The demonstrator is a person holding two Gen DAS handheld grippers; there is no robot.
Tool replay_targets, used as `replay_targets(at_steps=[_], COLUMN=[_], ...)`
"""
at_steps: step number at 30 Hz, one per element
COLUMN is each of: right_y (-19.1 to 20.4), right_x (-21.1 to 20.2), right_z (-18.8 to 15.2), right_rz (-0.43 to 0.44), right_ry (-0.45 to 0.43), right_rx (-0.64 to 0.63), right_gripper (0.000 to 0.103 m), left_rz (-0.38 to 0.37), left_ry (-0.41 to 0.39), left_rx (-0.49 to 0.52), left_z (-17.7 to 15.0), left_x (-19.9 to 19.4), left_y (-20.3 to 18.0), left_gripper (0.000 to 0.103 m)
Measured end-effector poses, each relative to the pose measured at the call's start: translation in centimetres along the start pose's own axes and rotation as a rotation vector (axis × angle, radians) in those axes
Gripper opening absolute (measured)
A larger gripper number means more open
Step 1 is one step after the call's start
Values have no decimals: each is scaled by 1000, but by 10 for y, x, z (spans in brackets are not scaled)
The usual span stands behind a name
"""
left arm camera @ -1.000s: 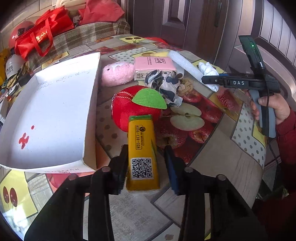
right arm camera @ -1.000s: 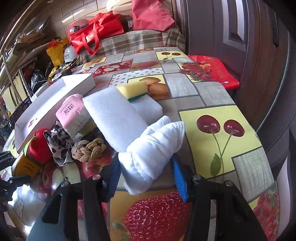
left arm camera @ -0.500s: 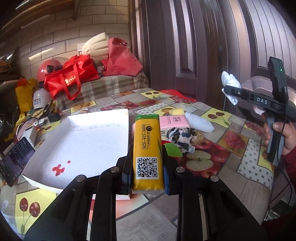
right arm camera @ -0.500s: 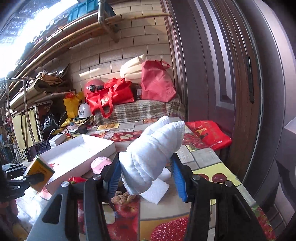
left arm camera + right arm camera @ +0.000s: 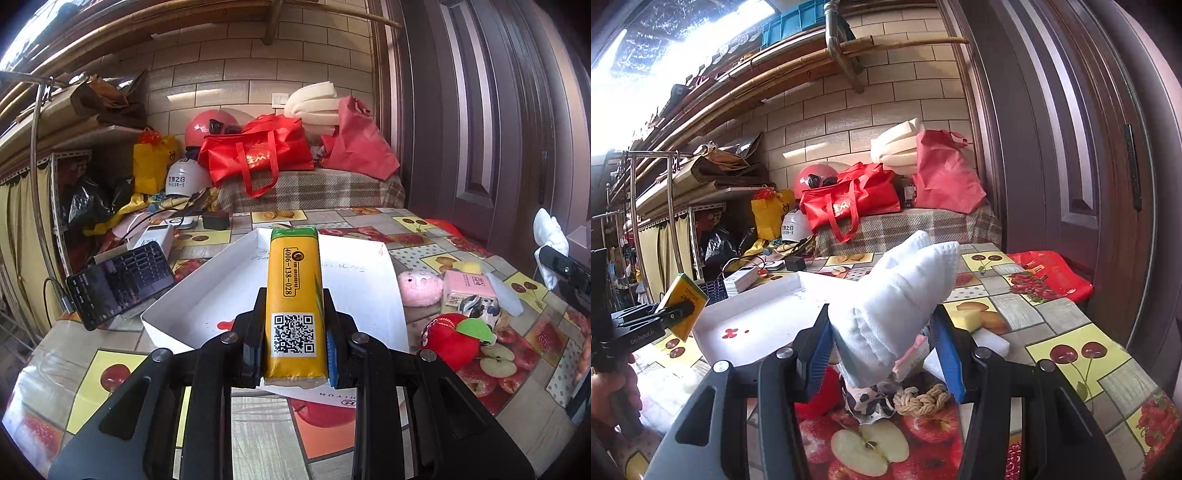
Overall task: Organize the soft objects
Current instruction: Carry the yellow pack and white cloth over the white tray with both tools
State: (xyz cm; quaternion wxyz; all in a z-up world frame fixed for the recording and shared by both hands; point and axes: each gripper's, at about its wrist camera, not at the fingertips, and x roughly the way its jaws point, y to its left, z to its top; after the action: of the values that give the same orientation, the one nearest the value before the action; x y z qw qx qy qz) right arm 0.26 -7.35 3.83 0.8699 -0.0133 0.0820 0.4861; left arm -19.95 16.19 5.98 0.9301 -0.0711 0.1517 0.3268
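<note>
My left gripper [image 5: 295, 354] is shut on a yellow tissue pack [image 5: 294, 295] with a QR code, held up in front of the white cardboard tray [image 5: 207, 295]. In the right wrist view that same pack [image 5: 683, 304] shows at the far left, over the tray's [image 5: 764, 314] near corner. My right gripper [image 5: 882, 354] is shut on a rolled white towel [image 5: 901, 306], lifted above the table; the towel [image 5: 550, 232] also shows at the right edge of the left wrist view. On the table lie a red plush apple [image 5: 448, 341], a pink plush [image 5: 419, 290] and a pink tissue pack [image 5: 467, 290].
A cow-print cloth [image 5: 868, 400] and a knotted rope [image 5: 921, 397] lie under my right gripper, beside white foam [image 5: 991, 341] and a yellow sponge [image 5: 469, 266]. A phone [image 5: 122, 282] stands left of the tray. Red bags [image 5: 258, 153] and helmets crowd the far end.
Both grippers rose off the table with their loads and tilted up toward level. The left one swung with the yellow pack to face the tray; the towel left the foam block.
</note>
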Motion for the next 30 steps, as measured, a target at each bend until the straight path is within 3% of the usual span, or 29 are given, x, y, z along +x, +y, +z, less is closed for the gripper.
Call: replay_targets(at_steps=[15, 30], right_y=[50, 87], right_x=[19, 61], right_z=[-5, -8], right_rz=[108, 182], right_ry=[36, 106], right_rx=[-66, -102], right_gripper=[52, 52], left_rz=[-9, 53], left_ry=[17, 21], left_rx=[55, 21], left_z=[-2, 12], left_x=[20, 59], left_y=[-9, 17], left_gripper=[24, 24])
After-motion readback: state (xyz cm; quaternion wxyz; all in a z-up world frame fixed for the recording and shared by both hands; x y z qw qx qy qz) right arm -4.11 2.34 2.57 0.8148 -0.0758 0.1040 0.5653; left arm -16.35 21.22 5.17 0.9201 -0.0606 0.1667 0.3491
